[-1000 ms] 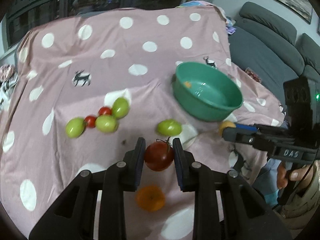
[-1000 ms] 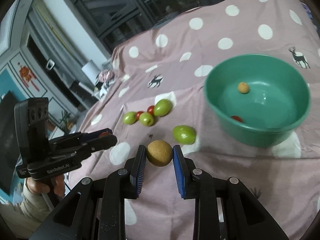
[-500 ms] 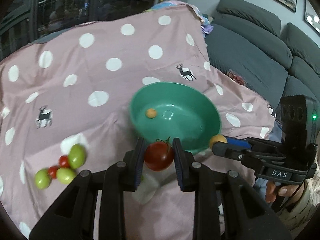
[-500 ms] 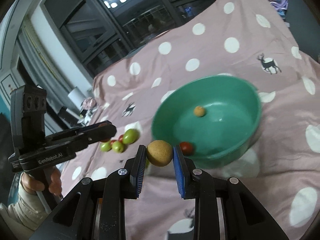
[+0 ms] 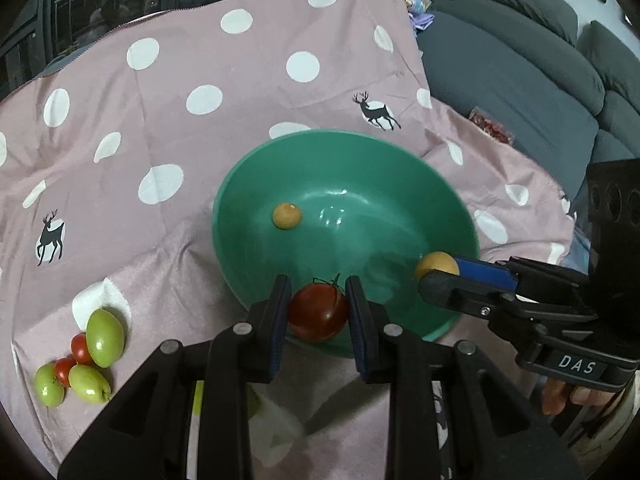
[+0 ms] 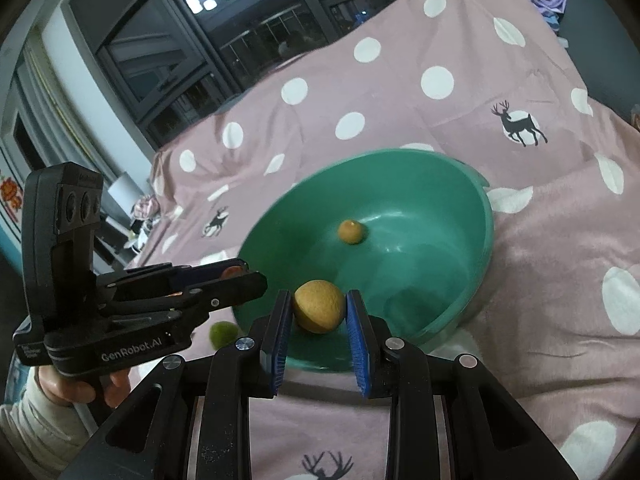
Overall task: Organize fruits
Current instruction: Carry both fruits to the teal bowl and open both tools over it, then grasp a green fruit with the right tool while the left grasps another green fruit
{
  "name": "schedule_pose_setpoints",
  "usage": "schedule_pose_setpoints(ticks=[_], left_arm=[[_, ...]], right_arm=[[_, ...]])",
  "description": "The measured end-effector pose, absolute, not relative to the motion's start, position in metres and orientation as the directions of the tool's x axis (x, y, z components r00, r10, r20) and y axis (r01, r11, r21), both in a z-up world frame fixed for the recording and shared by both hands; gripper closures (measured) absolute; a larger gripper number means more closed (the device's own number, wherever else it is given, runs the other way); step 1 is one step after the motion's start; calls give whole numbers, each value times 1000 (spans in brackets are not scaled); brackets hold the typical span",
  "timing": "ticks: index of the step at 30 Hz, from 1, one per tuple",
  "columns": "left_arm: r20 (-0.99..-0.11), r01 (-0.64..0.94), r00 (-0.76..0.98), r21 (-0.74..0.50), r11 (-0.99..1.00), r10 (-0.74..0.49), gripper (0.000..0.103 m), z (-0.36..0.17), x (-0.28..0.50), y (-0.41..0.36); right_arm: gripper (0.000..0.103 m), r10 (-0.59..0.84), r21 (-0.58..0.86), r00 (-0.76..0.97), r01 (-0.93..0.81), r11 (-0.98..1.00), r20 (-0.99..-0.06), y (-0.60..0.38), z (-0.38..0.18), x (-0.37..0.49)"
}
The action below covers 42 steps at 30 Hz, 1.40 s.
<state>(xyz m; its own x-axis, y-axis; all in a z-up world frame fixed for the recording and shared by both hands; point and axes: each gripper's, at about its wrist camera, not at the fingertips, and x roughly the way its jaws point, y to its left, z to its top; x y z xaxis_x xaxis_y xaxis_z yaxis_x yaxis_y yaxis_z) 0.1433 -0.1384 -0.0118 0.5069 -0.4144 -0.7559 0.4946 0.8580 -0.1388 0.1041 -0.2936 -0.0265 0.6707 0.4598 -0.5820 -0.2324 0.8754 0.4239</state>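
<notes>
My left gripper [image 5: 319, 312] holds a tomato [image 5: 318, 312] over the bowl's [image 5: 240, 268] near rim. 1 small fruit [image 5: 286, 216] lies in the bowl ahead. A fruit cluster [image 5: 82, 364] sits far left on the cloth [image 5: 180, 128].

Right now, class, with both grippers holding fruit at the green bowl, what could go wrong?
1. The left gripper and right gripper meet at the near rim of the green bowl; they may collide.
2. The red tomato sits over the rim, so released here it might fall outside.
3. The tan round fruit could strike the small orange fruit when dropped.
</notes>
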Motion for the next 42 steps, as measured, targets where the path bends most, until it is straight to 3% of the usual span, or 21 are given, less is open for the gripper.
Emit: schedule_pose_setpoints(ticks=[5, 8, 10, 16, 22, 28, 34, 42], left_arm=[[-768, 482, 513, -112, 869, -384, 72, -17, 145, -138], [-755, 472, 529, -117, 874, -387, 60, -12, 142, -132], [-750, 455, 558, -82, 887, -355, 35, -6, 138, -127], [-735, 348, 626, -37, 937, -261, 25, 13, 119, -68], [-725, 184, 666, -65, 981, -173, 18, 20, 94, 0], [-750, 65, 651, -101, 993, -119, 17, 4, 51, 47], [-787, 29, 612, -78, 997, -80, 17, -19, 21, 67], [-795, 38, 593, -129, 991, -126, 17, -33, 0, 81]], right_arm=[[74, 438, 418, 676, -206, 885, -593, -295, -30, 108], [73, 441, 426, 678, -204, 882, -588, -297, -29, 105], [73, 441, 429, 682, -201, 880, -584, -298, -25, 102], [66, 446, 442, 699, -205, 873, -559, -302, -15, 81], [62, 464, 451, 693, -219, 865, -552, -297, -12, 61], [54, 480, 437, 678, -252, 863, -557, -283, -10, 47], [54, 510, 420, 634, -303, 856, -581, -258, -12, 38], [54, 538, 393, 574, -367, 843, -617, -221, -18, 31]])
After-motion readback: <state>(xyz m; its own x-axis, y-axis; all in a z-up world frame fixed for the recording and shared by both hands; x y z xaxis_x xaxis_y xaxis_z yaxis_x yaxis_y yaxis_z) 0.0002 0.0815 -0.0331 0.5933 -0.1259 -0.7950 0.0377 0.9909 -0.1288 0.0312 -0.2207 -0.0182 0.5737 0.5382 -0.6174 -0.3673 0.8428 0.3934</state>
